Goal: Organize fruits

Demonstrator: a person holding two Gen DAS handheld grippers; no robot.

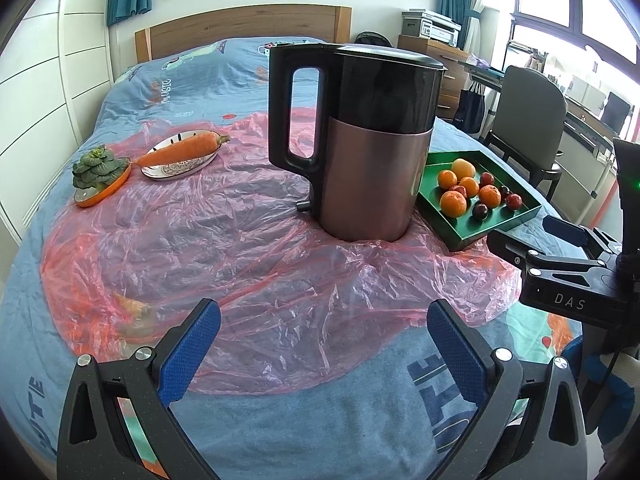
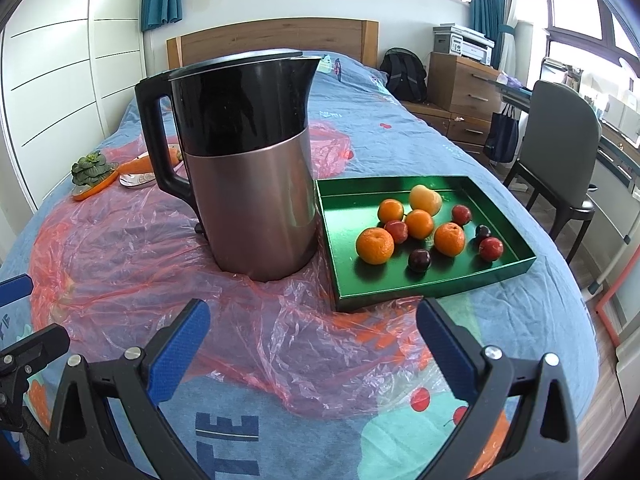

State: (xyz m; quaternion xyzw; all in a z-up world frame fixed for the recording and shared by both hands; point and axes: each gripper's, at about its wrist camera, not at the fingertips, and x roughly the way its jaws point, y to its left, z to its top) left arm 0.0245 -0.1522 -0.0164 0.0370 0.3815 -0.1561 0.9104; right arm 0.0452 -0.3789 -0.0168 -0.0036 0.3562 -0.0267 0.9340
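Bed with blue printed cover (image 2: 460,152); crumpled sheet of pink translucent plastic film (image 1: 248,248) spread over its middle.

Tall electric kettle, black upper half, copper-pink metal lower half (image 2: 256,184), stands upright on the film at centre, handle toward 9 o'clock.

Shallow green rectangular tray (image 2: 344,216) just beside the kettle at its 3 o'clock, partly on the film. Fruit all inside it: four small orange mandarins (image 2: 375,245), several dark red cherry-like fruits (image 2: 419,260), one pale yellow round fruit (image 2: 425,199) at the tray's 12 o'clock side. Fruits loosely clustered, some touching.

Far at 10 o'clock from the kettle: orange carrot (image 1: 180,151) lying across a small white patterned oval plate (image 1: 176,170); beside it a green leafy rosette vegetable (image 1: 98,170) on an orange dish (image 1: 108,190).

Left gripper (image 1: 323,320): jaws spread wide, nothing between the blue pads, above the film's near edge, at 6 o'clock from the kettle.

Right gripper (image 2: 313,324): jaws likewise wide apart, empty, at 6 o'clock of the tray's near left corner, not touching it.
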